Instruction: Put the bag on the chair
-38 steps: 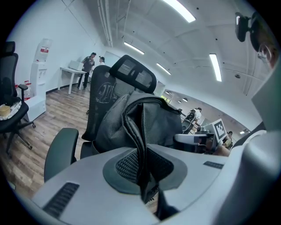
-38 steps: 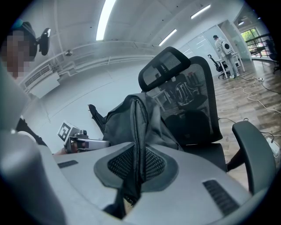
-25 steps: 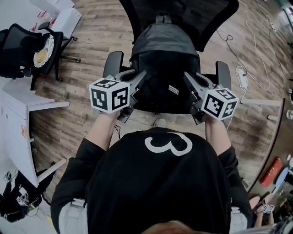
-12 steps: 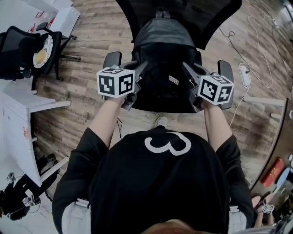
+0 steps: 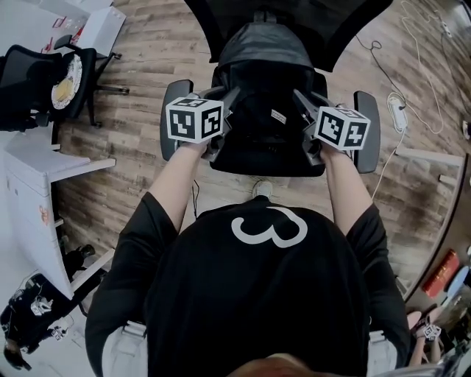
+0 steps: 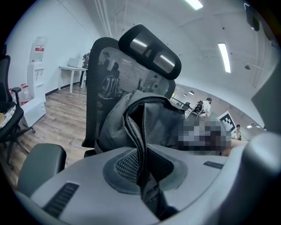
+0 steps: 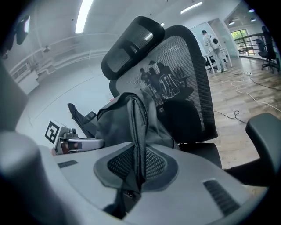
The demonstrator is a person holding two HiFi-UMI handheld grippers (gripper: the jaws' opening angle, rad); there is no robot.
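Note:
A black-grey backpack (image 5: 263, 70) stands over the seat (image 5: 265, 163) of a black mesh office chair, close to its backrest (image 5: 221, 22). Whether its bottom rests on the seat is hidden. My left gripper (image 5: 226, 100) holds the bag's left side and my right gripper (image 5: 301, 102) its right side. In the left gripper view the jaws (image 6: 141, 165) are shut on a fold of the bag (image 6: 149, 118), in front of the chair's headrest (image 6: 151, 48). In the right gripper view the jaws (image 7: 135, 169) pinch a seam of the bag (image 7: 120, 125), with the backrest (image 7: 180, 79) behind.
The chair's armrests (image 5: 174, 118) (image 5: 366, 125) flank both grippers. A second black chair (image 5: 40, 81) and a white desk (image 5: 33, 184) stand at the left. Cables and a power strip (image 5: 397, 114) lie on the wooden floor at the right.
Both grippers have carried the bag down and toward the chair's backrest. The bag now sits lower between the armrests. The grips have not altered.

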